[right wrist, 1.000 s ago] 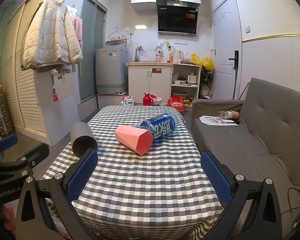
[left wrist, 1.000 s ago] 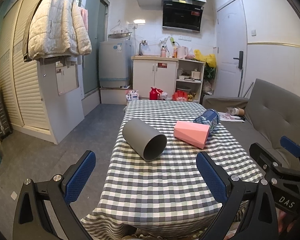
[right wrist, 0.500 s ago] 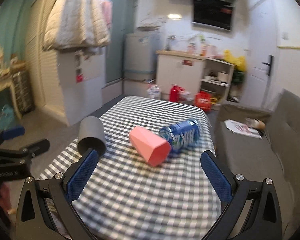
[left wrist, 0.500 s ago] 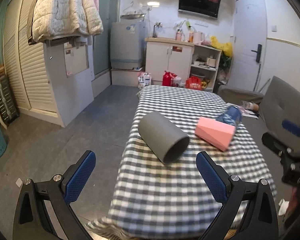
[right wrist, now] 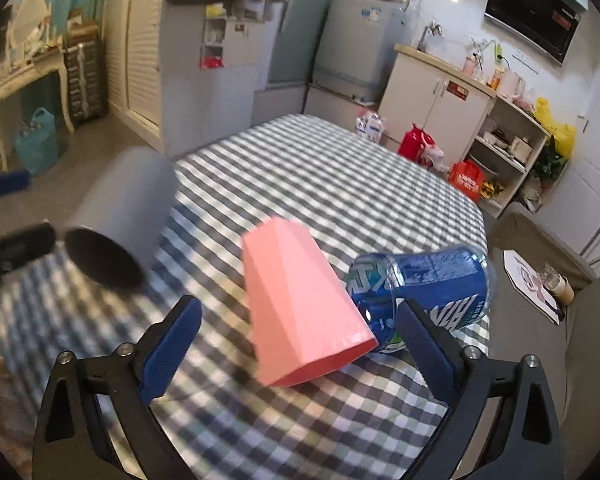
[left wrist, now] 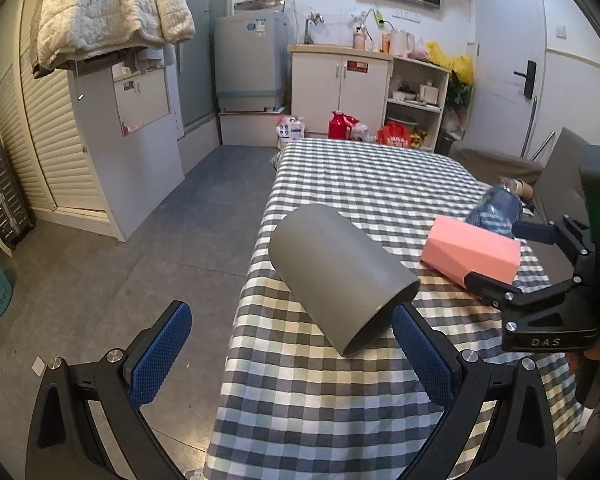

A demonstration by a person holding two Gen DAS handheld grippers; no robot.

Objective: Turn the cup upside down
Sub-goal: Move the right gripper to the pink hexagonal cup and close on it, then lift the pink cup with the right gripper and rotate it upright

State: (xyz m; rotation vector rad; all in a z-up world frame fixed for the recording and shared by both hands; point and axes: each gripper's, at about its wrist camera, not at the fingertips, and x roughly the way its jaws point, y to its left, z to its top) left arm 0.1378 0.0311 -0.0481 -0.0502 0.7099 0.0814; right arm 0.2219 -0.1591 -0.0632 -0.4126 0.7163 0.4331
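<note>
A grey cup (left wrist: 340, 276) lies on its side near the left edge of the checked table (left wrist: 364, 176), mouth toward me. My left gripper (left wrist: 292, 354) is open, its fingers on either side of the cup's mouth end. A pink faceted cup (right wrist: 300, 308) lies on its side in the middle of the table, also in the left wrist view (left wrist: 472, 250). My right gripper (right wrist: 296, 344) is open, its fingers flanking the pink cup's mouth end. The grey cup shows blurred at the left of the right wrist view (right wrist: 120, 220). The right gripper (left wrist: 496, 258) shows in the left wrist view.
A blue-labelled bottle (right wrist: 424, 292) lies on its side against the pink cup. A grey sofa (right wrist: 540, 240) runs along the table's right side. Kitchen cabinets (left wrist: 340, 92) and a washing machine (left wrist: 248, 64) stand at the back. The floor (left wrist: 140, 260) drops away left of the table.
Both grippers have moved forward and down over the table. The left one now brackets the grey cup, the right one the pink cup. The cups have not moved.
</note>
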